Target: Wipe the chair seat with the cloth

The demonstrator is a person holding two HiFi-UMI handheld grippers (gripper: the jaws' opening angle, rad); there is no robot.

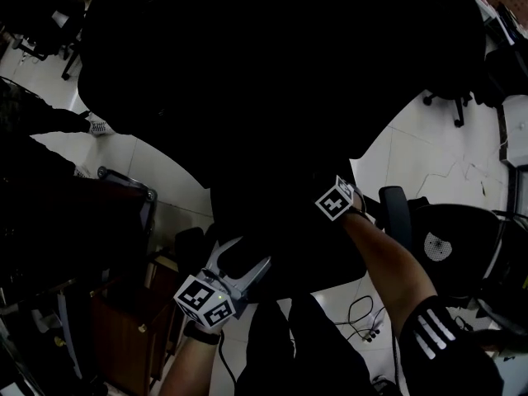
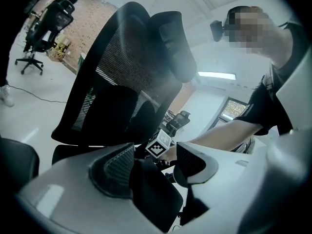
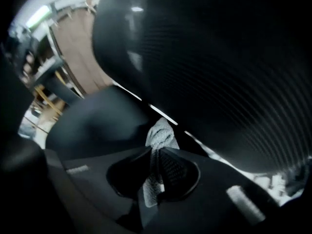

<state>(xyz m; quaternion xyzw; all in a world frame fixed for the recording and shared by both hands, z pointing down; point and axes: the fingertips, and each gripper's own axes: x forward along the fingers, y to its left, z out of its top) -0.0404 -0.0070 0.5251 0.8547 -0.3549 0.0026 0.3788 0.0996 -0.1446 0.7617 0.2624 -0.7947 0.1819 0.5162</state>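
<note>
The black office chair (image 1: 272, 97) fills the head view, very dark, and its mesh backrest (image 2: 122, 77) rises ahead in the left gripper view. My left gripper (image 2: 153, 164) is at the chair's near left side, shut on a black padded edge of the chair (image 2: 153, 199). My right gripper (image 3: 157, 156) is shut on a grey-white cloth (image 3: 162, 134), whose tip sticks out beyond the jaws just above the black seat (image 3: 97, 126), near the backrest's foot. In the head view only the right gripper's marker cube (image 1: 337, 198) and the forearm show.
A second black chair (image 1: 454, 246) stands close at the right and another (image 2: 46, 23) far off on the white tiled floor. A dark wooden cabinet (image 1: 124, 320) is at the lower left. Cables (image 1: 363, 313) lie on the floor near my legs.
</note>
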